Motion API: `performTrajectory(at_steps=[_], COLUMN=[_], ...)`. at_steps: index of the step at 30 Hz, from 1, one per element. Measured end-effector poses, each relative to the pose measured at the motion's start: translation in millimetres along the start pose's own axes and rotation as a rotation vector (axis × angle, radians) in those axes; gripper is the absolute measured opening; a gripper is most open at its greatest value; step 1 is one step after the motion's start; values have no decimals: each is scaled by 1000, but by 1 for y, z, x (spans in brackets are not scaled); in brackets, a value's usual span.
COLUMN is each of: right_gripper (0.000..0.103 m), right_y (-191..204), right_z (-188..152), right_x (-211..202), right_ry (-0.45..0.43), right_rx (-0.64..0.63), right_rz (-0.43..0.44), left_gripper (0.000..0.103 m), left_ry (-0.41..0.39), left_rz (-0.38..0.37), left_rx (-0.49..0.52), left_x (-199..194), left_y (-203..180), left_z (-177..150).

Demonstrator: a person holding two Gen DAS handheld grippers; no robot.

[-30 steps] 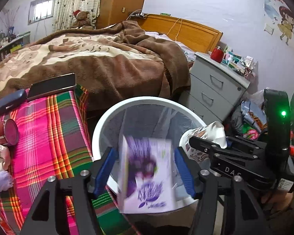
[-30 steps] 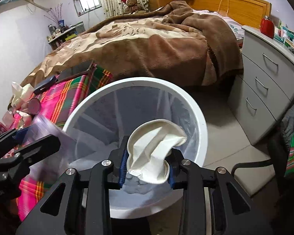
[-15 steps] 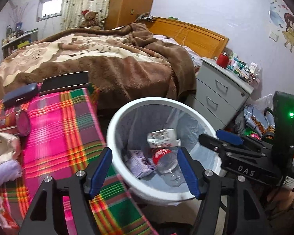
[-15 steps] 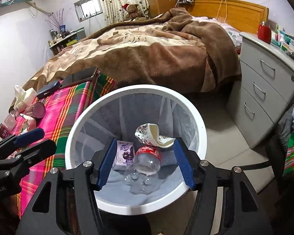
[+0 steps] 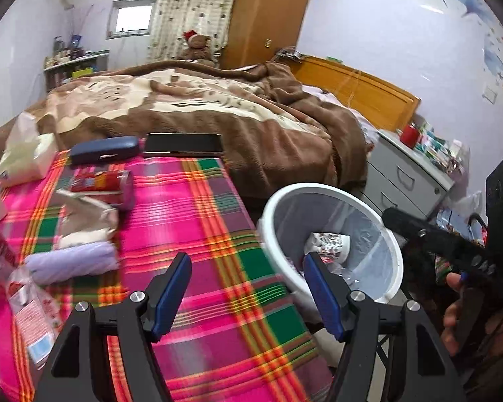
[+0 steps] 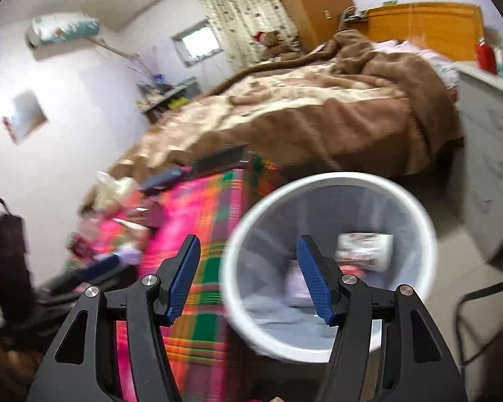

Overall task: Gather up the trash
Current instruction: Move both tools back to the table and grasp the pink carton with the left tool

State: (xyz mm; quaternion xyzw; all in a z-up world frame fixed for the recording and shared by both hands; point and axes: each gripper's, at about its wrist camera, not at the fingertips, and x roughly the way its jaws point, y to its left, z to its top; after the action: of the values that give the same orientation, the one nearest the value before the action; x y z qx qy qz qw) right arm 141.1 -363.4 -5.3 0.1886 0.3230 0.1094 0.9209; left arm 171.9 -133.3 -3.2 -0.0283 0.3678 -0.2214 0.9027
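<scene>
The white trash bin point(image 5: 394, 251) point(image 6: 429, 244) with a clear liner stands on the floor beside the plaid-covered table point(image 5: 198, 221) point(image 6: 204, 221). Inside lie a crumpled patterned paper cup point(image 5: 328, 242) point(image 6: 365, 250), a clear bottle and a purple carton. My left gripper point(image 5: 246, 293) is open and empty over the table's right edge. My right gripper point(image 6: 248, 279) is open and empty above the bin's left rim. On the table lie a red can point(image 5: 102, 184), a torn beige wrapper point(image 5: 84, 214), a lilac roll point(image 5: 72, 263) and a clear red-printed packet point(image 5: 33, 311).
A dark glasses case point(image 5: 104, 149) and a black phone point(image 5: 182, 144) lie at the table's far edge, a tissue pack point(image 5: 23, 157) at the far left. The brown-blanketed bed point(image 5: 201, 107) lies behind. A grey drawer unit point(image 5: 405, 174) stands right of the bin. A hand point(image 5: 452, 311) holds the right gripper's body.
Both grippers let go over the bin: the purple carton and the crumpled cup now lie inside. Both views have since swung left, from the bin toward the table.
</scene>
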Motion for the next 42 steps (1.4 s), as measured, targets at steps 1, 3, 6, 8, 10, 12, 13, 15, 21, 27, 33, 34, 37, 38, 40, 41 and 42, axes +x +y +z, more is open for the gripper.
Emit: performTrajectory(at_steps=[1,3,6,8,10,12,13,15,21,27,33,34,37,38,40,41,42], right_gripper=[61,61,61,61,61,61,61,61,61,61,61,61,61,61,61,61,61], right_y=[3,12,25,34,44,55,62,73,110,124,129,131,132,132,133,135,137], right_z=[0,-2,-5,-8,-10,-13,-14,-17,-31,-37,-33,-33,-29,-28,-25,-24,-23], right_x=[2,8,16,19,23,27,28,29,47,66,78,80,87,88,91,92,95], right_ry=[13,48,71,76,86,98,100,95,142,156,126,128,133,131,112,105,101], right_rx=[10,18,19,15,6,-20,-46,-89,-238,-254,-260,-265,-252,-248,-265,-276,-295], right_rz=[38,92,146,175,209,215,211,192,132,118,72,66,111,110,107,98,84], left_gripper=[69,69,70,70,70,70,70,70,70,72,77,77,82,83,83,83,83], left_ry=[-5,-16,-30,-36,-45,-49,-51,-54,-71,-69,-52,-50,-41,-36,-10,0,10], left_rz=[6,27,60,66,77,89,95,109,155,222,226,220,187,176,175,183,194], left_rx=[-8,-31,-53,-70,-85,-101,-107,-124,-177,-237,-276,-278,-274,-272,-267,-261,-254], left_x=[-4,-13,-23,-28,-35,-41,-42,-47,-65,-80,-81,-79,-71,-67,-56,-52,-47], left_y=[4,18,34,43,54,65,68,80,113,152,172,171,166,165,162,161,160], left_z=[-2,-6,-10,-13,-16,-20,-21,-24,-36,-47,-54,-54,-52,-52,-53,-53,-54])
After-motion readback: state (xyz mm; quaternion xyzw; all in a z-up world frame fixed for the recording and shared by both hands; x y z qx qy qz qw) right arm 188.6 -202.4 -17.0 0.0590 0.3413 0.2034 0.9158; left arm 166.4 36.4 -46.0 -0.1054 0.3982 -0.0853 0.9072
